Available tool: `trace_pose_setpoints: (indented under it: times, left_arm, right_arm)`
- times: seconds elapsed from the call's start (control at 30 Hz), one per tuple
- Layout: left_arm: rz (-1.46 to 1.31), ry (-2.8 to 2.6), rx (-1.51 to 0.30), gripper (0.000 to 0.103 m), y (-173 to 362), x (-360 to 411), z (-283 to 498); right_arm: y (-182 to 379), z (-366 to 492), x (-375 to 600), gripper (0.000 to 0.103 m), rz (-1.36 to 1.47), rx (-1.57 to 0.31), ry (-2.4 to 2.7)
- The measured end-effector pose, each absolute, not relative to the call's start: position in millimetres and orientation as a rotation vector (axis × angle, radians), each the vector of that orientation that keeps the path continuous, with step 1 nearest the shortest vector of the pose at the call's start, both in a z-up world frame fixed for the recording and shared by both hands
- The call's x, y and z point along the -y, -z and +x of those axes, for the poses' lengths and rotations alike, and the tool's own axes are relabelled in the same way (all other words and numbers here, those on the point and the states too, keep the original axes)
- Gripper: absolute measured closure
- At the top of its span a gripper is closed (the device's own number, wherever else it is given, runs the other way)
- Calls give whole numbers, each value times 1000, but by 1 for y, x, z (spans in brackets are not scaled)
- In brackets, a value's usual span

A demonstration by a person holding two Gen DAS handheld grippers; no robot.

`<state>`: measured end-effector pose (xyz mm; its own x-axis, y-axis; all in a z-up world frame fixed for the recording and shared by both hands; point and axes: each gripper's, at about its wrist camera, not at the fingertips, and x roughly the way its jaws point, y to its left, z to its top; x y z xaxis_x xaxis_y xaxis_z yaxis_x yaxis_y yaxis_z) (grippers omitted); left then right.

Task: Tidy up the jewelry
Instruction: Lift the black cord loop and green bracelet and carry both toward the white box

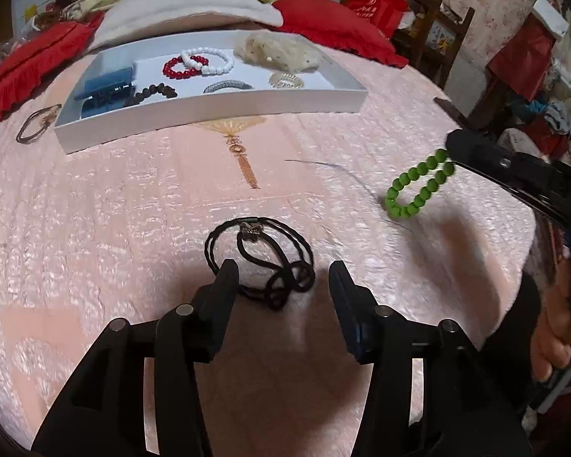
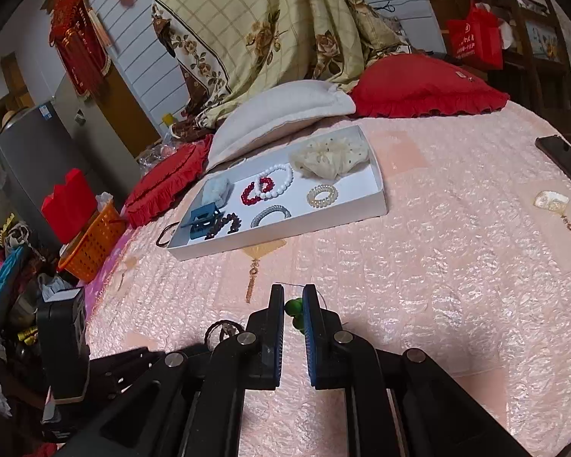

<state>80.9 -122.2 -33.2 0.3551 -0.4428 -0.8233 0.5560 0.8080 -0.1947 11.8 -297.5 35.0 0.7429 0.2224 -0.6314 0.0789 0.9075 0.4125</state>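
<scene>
A glossy pink quilted bedspread (image 1: 133,205), puckered into small shiny ridges and stitched with a golden fan-and-tassel motif (image 1: 240,141), is covering the bed, and a shallow white rectangular cardboard tray (image 1: 217,108) is lying on it near the pillows. Inside the tray a bracelet of round white beads (image 1: 209,61) is overlapping a bracelet of glossy red beads (image 1: 177,68), with a string of dark brown wooden beads (image 1: 152,93), a blue plastic claw clip (image 1: 104,89), a silvery mesh band (image 1: 226,86), a clear coiled plastic hair tie (image 1: 285,80) and a frothy cream gauze scrunchie (image 1: 278,51) lying around them. A thin brown loop (image 1: 34,123) is lying on the bedspread just outside the tray's left end. The right gripper (image 2: 293,304) is pinching a bracelet of matte green round beads (image 1: 418,184) between its nearly closed black fingers, the blue pads pressing on the top beads while the rest is hanging in a long oval clear of the bedspread, well apart from the tray. The left gripper (image 1: 283,278) is hanging with its fingers spread wide and holding nothing, its tips sitting either side of a tangle of thin black elastic hair ties with a small metal charm (image 1: 262,259) lying on the bedspread; whether they are touching it cannot be told.
</scene>
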Motion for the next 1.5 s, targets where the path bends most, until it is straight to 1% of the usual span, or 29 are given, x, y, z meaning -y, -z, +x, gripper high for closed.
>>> trace_pose_setpoints:
  times: [0.2, 0.23, 0.27, 0.3, 0.33, 0.5, 0.83, 1.1, 1.33, 1.5]
  left_arm:
    - [216, 606, -989, 55, 38, 139, 75]
    - [236, 594, -982, 68, 38, 141, 74]
    - [259, 578, -968, 84, 38, 144, 71]
    - [263, 570, -970, 94, 38, 144, 72]
    - [242, 571, -984, 96, 38, 141, 74]
    - [87, 579, -1019, 96, 25, 115, 82]
    - [-62, 568, -943, 97, -28, 73, 77]
    - [-10, 521, -845, 96, -62, 64, 57]
    - [74, 419, -778, 96, -75, 57, 48]
    - [75, 356, -765, 96, -81, 43, 49]
  right_arm:
    - [-29, 14, 299, 94, 448, -744, -81]
    - [-29, 14, 298, 94, 448, -745, -81]
    - [-28, 14, 298, 94, 448, -746, -81]
    - [-28, 14, 299, 94, 449, -747, -82]
    - [-28, 14, 299, 94, 449, -747, -81]
    - [-33, 11, 300, 94, 452, -733, -80]
    - [-45, 7, 296, 94, 450, -713, -104]
    - [-66, -1, 288, 94, 432, -684, -123]
    - [-80, -7, 278, 94, 390, -671, -131]
    - [-93, -9, 273, 94, 352, -658, -138]
